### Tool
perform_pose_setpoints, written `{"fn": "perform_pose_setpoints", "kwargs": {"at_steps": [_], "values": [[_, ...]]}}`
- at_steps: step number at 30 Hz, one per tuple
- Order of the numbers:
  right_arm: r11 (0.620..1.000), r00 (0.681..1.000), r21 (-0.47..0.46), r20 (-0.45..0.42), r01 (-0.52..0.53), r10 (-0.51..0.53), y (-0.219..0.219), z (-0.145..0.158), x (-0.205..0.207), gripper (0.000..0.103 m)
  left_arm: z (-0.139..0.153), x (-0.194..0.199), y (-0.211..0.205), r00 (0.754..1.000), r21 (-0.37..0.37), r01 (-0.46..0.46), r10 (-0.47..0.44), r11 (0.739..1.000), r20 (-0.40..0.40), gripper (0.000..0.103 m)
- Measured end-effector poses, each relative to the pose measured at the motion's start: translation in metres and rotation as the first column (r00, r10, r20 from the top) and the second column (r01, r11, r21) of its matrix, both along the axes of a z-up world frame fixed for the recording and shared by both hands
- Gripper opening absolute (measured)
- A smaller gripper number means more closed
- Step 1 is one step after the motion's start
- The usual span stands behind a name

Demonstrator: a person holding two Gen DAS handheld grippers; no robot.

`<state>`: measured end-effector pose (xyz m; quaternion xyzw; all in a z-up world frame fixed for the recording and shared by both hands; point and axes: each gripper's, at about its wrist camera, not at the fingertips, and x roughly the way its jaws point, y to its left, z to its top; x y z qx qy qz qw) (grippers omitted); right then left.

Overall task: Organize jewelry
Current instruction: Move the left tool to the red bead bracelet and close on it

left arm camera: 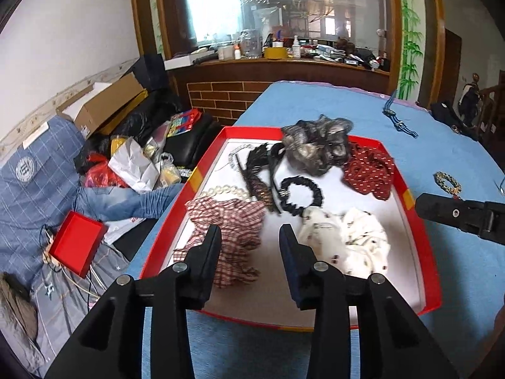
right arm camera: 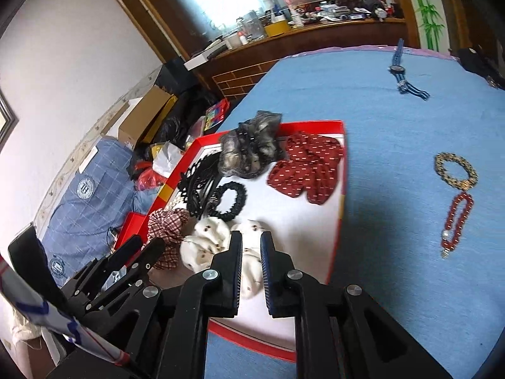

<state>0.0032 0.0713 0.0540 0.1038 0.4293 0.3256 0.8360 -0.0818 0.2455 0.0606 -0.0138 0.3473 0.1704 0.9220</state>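
A red tray (left arm camera: 246, 130) (right arm camera: 315, 123) with a white floor sits on the blue tablecloth. In it lie a plaid scrunchie (left arm camera: 230, 221) (right arm camera: 167, 224), a white scrunchie (left arm camera: 353, 237) (right arm camera: 208, 233), a black scrunchie (left arm camera: 300, 194), a red dotted one (left arm camera: 369, 170), a grey fluffy one (left arm camera: 315, 145), a pearl bracelet (left arm camera: 224, 191) and black hair clips (left arm camera: 255, 164). My left gripper (left arm camera: 249, 233) hovers open above the plaid scrunchie, holding nothing. My right gripper (right arm camera: 251, 240) hangs over the white scrunchie with its jaws a narrow gap apart and nothing pinched.
On the cloth right of the tray lie a gold-black bracelet (right arm camera: 456, 170), a red bead bracelet (right arm camera: 457, 218) and a blue watch (right arm camera: 401, 75). Left of the table are a cluttered sofa, a red box (left arm camera: 77, 243) and cardboard boxes (left arm camera: 107, 104).
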Motion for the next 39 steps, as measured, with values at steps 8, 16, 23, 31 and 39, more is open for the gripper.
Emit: {"fn": "perform_pose_setpoints", "kwargs": {"at_steps": [8,16,23,31,39], "values": [[0.997,0.998,0.025,-0.013,0.069,-0.069,-0.038,0.000,0.004,0.013,0.009,0.001,-0.028,0.999,0.048,0.037,-0.038,0.998,0.010,0.038],[0.990,0.992,0.051,-0.030,0.128,-0.127,-0.073,-0.003,0.009,0.014,0.017,0.003,-0.055,0.997,0.088,0.076,-0.078,0.993,0.011,0.039],[0.981,0.983,0.075,-0.042,0.179,-0.176,-0.105,-0.005,0.014,0.017,0.021,0.009,-0.083,0.993,0.123,0.118,-0.120,0.985,0.007,0.039],[0.963,0.967,0.096,-0.058,0.252,-0.247,-0.147,-0.007,0.025,0.019,0.027,0.022,-0.121,0.981,0.154,0.194,-0.194,0.969,-0.020,0.040],[0.918,0.918,0.033,-0.066,0.395,-0.392,-0.207,-0.011,0.059,0.021,0.019,0.075,-0.166,0.896,-0.132,0.395,-0.413,0.909,-0.165,0.040]]}}
